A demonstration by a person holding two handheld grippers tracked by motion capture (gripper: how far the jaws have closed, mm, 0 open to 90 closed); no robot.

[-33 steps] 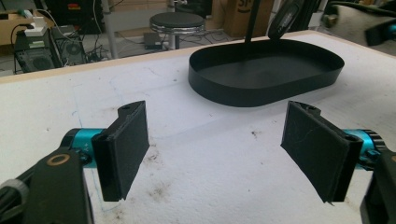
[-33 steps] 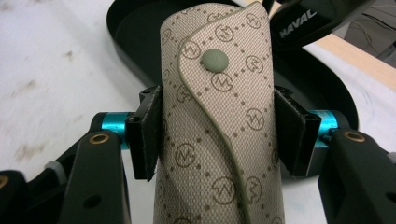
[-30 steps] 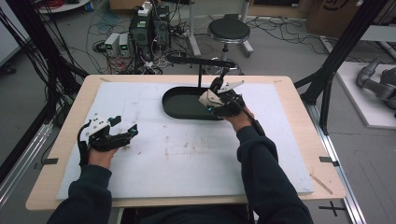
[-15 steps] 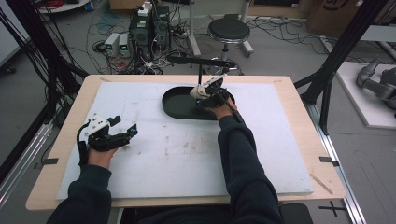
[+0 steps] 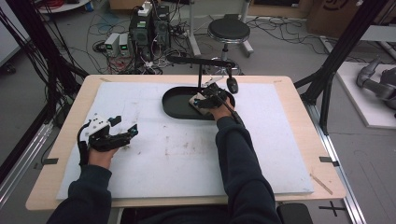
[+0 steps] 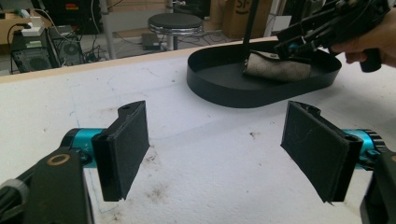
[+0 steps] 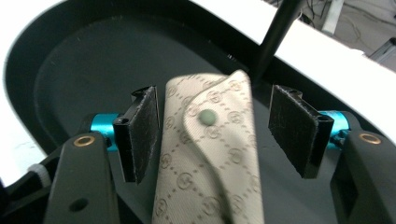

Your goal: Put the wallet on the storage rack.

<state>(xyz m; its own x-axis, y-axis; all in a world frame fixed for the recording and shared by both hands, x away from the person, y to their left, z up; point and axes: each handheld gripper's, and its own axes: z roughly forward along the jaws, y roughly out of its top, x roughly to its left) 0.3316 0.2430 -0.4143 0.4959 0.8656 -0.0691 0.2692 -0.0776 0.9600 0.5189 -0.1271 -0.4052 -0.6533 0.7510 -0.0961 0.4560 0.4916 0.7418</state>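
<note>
A beige patterned pouch [image 7: 210,154] with a snap button lies in the black oval tray [image 7: 93,70]. My right gripper [image 7: 212,130] straddles it; its jaws have just been opening, and a gap shows at the right pad [image 7: 292,126]. In the high view the right gripper [image 5: 208,99] hovers over the tray [image 5: 170,100] beside the pouch [image 5: 196,102]. My left gripper [image 5: 127,125] rests on the white mat at the left, open and holding nothing. Its own view [image 6: 215,140] looks across the mat to the tray [image 6: 261,95], the pouch [image 6: 275,70] and the right gripper [image 6: 299,42].
A black post [image 7: 275,37] rises from the tray's far side and carries a horizontal arm [image 5: 201,60] with a dark object [image 5: 232,85] hanging from it. The white mat [image 5: 187,154] covers most of the wooden table. A stool [image 5: 229,30] and computers [image 5: 149,28] stand beyond.
My right gripper moved left and down into the tray with the pouch. Its jaws then opened and let go of the pouch. The left gripper stayed in place.
</note>
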